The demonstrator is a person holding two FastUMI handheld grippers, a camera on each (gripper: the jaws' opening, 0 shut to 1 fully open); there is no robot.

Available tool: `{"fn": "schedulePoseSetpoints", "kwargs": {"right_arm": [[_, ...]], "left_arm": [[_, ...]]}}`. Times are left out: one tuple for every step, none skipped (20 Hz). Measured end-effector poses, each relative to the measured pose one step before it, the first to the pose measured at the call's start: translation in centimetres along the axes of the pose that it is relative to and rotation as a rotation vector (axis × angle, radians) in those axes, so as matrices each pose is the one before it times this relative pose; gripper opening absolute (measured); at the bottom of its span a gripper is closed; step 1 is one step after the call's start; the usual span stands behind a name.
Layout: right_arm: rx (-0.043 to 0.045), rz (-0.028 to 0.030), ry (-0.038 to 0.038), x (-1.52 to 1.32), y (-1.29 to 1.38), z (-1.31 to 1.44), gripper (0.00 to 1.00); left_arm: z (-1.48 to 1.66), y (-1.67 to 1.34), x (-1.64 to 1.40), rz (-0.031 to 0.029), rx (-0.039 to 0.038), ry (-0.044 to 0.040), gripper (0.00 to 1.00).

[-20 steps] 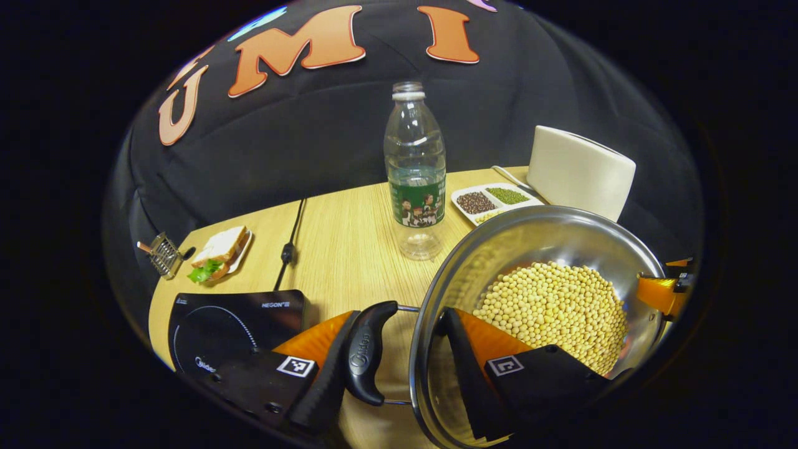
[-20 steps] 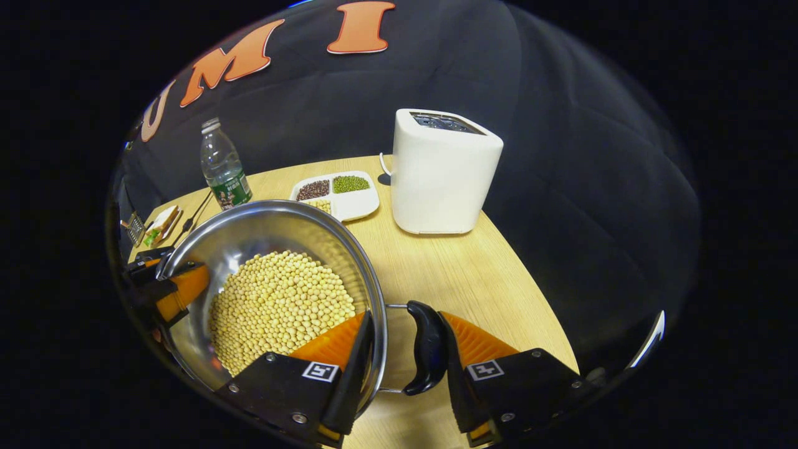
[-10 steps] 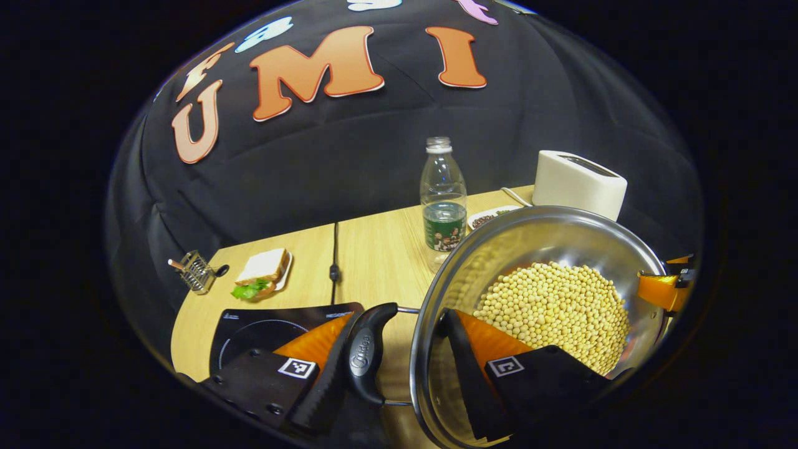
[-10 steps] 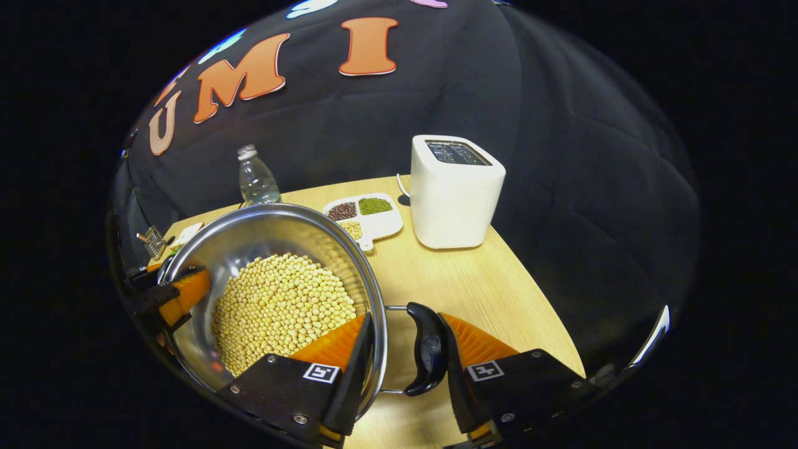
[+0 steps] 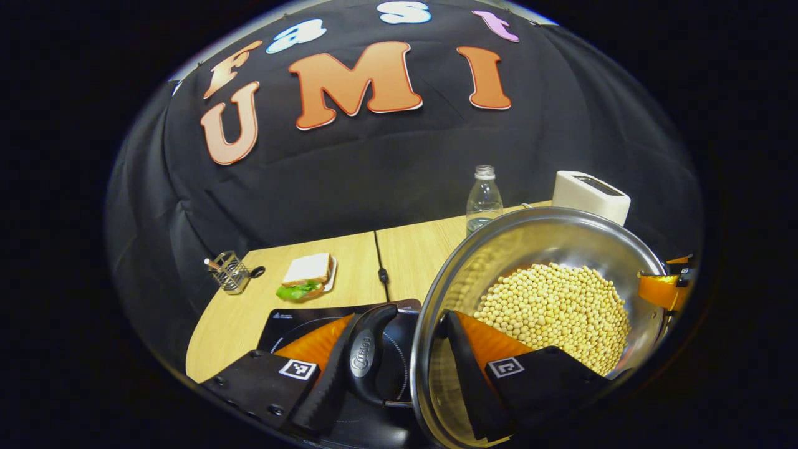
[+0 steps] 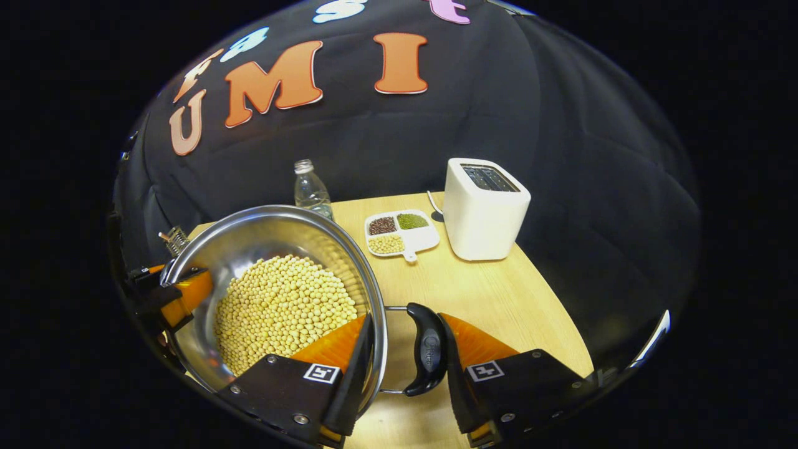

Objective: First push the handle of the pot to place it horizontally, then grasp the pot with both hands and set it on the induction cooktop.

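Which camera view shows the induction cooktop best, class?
The left gripper view: the induction cooktop lies just beyond the left gripper, its ring marking visible. In the right gripper view the pot covers that side.

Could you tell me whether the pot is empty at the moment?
No, the pot is holding a deep heap of yellow beans, as the right gripper view shows.

1. The shiny round pot (image 5: 548,249), full of yellow beans (image 5: 555,312), fills the lower right of the left gripper view.
2. The flat black induction cooktop (image 5: 293,321) lies at the lower left, under the pot's black handle (image 5: 368,355).
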State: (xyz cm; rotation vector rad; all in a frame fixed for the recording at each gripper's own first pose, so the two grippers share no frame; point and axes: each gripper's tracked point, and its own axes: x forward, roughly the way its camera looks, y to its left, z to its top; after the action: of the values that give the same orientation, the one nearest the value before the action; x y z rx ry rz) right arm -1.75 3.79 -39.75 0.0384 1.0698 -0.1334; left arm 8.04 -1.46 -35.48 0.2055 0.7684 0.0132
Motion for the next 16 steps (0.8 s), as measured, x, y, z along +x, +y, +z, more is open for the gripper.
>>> {"fn": "schedulePoseSetpoints", "kwargs": {"right_arm": [[-0.0032,0.00837,-0.00083,-0.541,0.742,-0.091,0.6],[-0.00508,0.0083,-0.00051,-0.091,0.564,0.268,0.6],[0.00071,0.00806,-0.00163,-0.3,0.58,0.147,0.6],[-0.002,0.0069,-0.00507,-0.262,0.691,0.293,0.6],[0.00084,0.00508,-0.00745,-0.377,0.569,0.249,0.6],[-0.00351,0.00505,-0.003,-0.257,0.623,0.154,0.6],[-0.00679,0.0042,0.00323,-0.345,0.473,-0.058,0.6],[-0.00471,0.0008,-0.00896,-0.317,0.503,0.321,0.55],[-0.00895,0.00107,-0.00895,-0.333,0.609,0.479,0.6],[-0.00752,0.00291,-0.00779,-0.249,0.696,0.353,0.55],[-0.00603,0.00581,0.00037,-0.188,0.668,-0.05,0.6],[-0.00679,0.00611,0.00425,0.015,0.687,0.052,0.6],[-0.00059,0.00735,0.00571,-0.182,0.545,-0.14,0.6],[-0.00155,0.00718,0.00143,0.189,0.796,0.12,0.6],[-0.00382,0.00652,0.00211,0.241,0.775,-0.068,0.6],[-0.00791,0.00473,-0.00066,0.149,0.78,0.145,0.6]], "left_arm": [[0.099,0.763,-0.524,0.0064,-0.00307,-0.00004,0.85],[-0.003,0.728,-0.411,0.00719,-0.00326,0.0006,0.85],[0.165,0.714,-0.419,0.00711,-0.00218,-0.00122,0.85],[0.132,0.777,-0.337,0.00825,-0.004,-0.00565,0.85],[0.177,0.738,-0.45,0.00905,-0.00327,-0.00736,0.85],[0.172,0.644,-0.391,0.00763,0.00002,-0.00499,0.85],[0.007,0.682,-0.44,0.00523,-0.00244,-0.00292,0.85],[0.004,0.57,-0.255,0.0035,-0.0015,-0.0008,0.85],[-0.119,0.542,-0.416,0.00266,-0.00518,0.00096,0.85],[0.141,0.574,-0.295,0.00385,-0.00588,-0.00515,0.84],[0.087,0.718,-0.369,0.00707,-0.00292,-0.0032,0.84],[-0.051,0.718,-0.193,0.00828,0.00144,-0.00132,0.85],[-0.196,0.829,-0.159,0.00727,-0.00142,0.00375,0.84],[-0.193,0.696,0.051,0.0057,-0.00221,0.00543,0.84],[-0.145,0.729,-0.1,0.00632,-0.00492,0.0042,0.84],[-0.051,0.738,-0.115,0.00703,-0.00282,0.00199,0.84]]}}
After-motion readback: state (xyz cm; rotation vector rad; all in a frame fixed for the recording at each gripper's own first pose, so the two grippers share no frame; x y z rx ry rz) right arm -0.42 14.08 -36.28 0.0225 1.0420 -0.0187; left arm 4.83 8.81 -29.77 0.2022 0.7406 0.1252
